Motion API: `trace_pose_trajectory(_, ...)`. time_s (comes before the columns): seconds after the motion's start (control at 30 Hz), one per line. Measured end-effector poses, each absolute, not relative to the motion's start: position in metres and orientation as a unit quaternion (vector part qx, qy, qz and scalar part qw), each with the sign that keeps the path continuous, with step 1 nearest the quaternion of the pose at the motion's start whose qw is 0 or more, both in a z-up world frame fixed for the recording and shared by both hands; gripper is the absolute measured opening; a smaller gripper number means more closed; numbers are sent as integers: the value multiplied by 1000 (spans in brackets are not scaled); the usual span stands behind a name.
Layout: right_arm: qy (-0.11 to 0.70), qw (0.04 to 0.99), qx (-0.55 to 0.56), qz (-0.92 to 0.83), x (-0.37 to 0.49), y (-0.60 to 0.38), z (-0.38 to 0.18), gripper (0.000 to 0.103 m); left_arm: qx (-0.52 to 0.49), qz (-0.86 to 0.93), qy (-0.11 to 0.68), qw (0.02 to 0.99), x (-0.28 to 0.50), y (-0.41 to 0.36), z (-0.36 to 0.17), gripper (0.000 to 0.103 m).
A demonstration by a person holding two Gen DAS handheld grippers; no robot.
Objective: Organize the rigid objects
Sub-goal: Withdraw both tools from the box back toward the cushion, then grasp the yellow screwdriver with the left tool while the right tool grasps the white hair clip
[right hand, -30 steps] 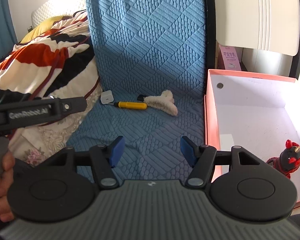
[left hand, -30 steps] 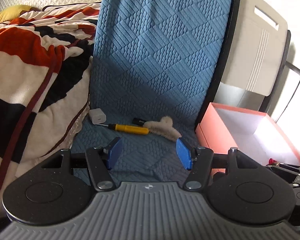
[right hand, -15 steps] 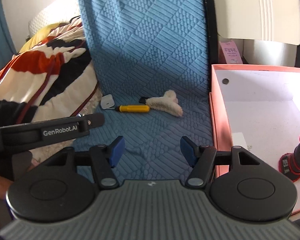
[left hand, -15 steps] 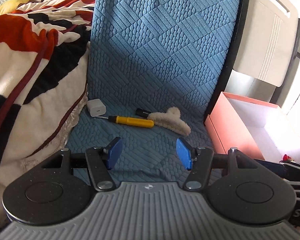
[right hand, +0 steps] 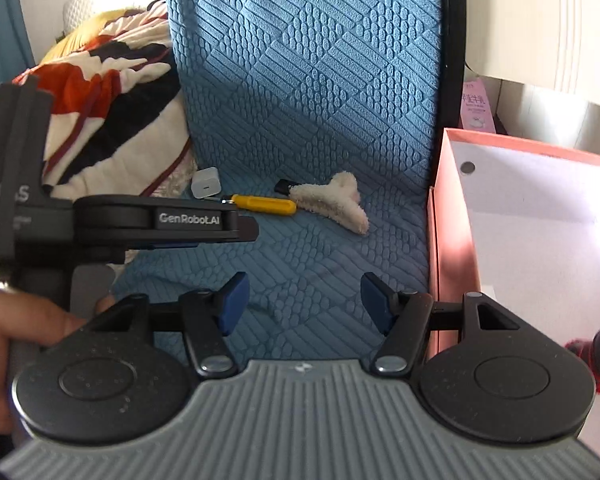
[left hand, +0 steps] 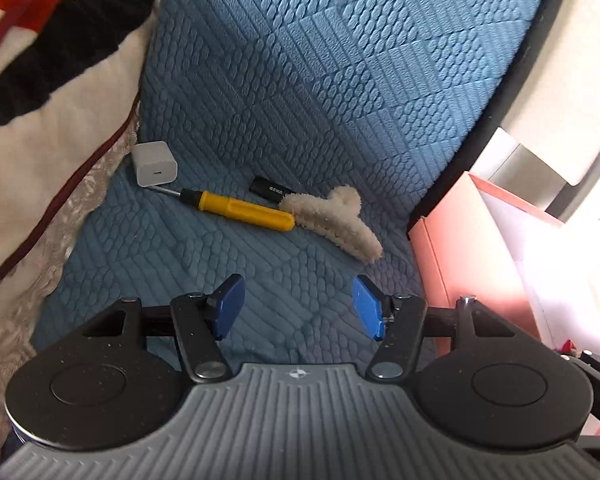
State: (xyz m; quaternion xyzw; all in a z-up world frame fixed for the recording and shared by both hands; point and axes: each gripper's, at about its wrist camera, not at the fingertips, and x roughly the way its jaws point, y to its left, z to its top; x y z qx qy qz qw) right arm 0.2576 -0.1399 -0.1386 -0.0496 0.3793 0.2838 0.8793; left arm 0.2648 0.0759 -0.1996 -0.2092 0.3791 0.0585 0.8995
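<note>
**Left gripper closing in on the row of small things**

The left gripper [left hand: 298, 306] has come forward and down since a moment ago, so the yellow-handled screwdriver [left hand: 242, 211] is looming larger ahead of it. It is lying on the blue quilted mat [left hand: 320, 92], its tip touching the white cube charger [left hand: 155, 163], its butt against the fluffy cream hair claw [left hand: 334, 220]; a small black stick [left hand: 269, 190] is sitting just behind.

A grab here could catch a neighbour or push the screwdriver into the soft mat, because they are crowding together.

Both grippers' fingers are standing moderately apart, holding nothing. The right gripper [right hand: 302, 300] is hovering beside the pink cardboard box [right hand: 452, 240].
</note>
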Motion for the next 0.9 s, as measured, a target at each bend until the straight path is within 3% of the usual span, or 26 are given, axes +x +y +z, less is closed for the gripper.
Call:
trace_pose_trajectory(0.4,382,881,-70,269,305,-116,-152,64,-231,55,418,877,317,103,-233,66)
trace_pose_trajectory(0.9,416,863,-96,270,391,-73,-184,64,-344,85,433,829,354,146,-261,66)
